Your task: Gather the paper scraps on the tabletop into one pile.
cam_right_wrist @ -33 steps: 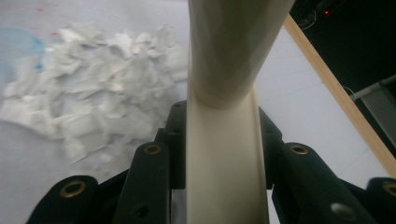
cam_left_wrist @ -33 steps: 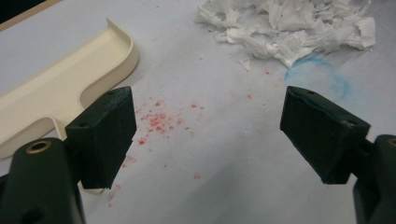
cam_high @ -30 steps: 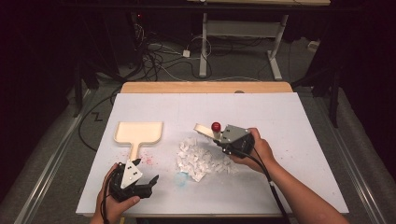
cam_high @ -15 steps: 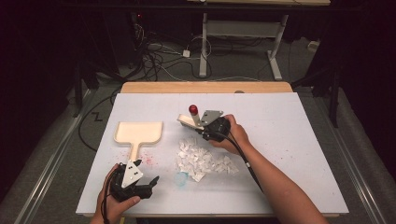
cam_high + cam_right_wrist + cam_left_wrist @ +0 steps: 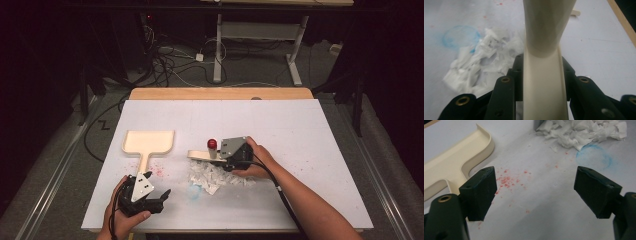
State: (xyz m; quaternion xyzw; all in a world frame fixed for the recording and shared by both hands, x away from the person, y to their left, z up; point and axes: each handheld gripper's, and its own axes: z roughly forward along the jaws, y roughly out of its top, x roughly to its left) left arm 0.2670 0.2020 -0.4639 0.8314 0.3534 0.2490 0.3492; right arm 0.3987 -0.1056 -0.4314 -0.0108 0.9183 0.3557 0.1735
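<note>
My right gripper [image 5: 227, 156] is clamped on the cream brush [image 5: 545, 75], its handle running straight out ahead. Paper scraps [image 5: 215, 175] sit just below-left; the dustpan [image 5: 148, 143] lies beyond, closer to my wide-open left gripper [image 5: 156, 200].

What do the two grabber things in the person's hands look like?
Both are black. The left tongs end in two chunky, blocky black jaws on arms with small brass-coloured rings. The right tongs have the same brass rings. Each carries a grey three-cornered plate on top, and a black cable trails from the right one. The forearms are bare, no sleeves.
</note>
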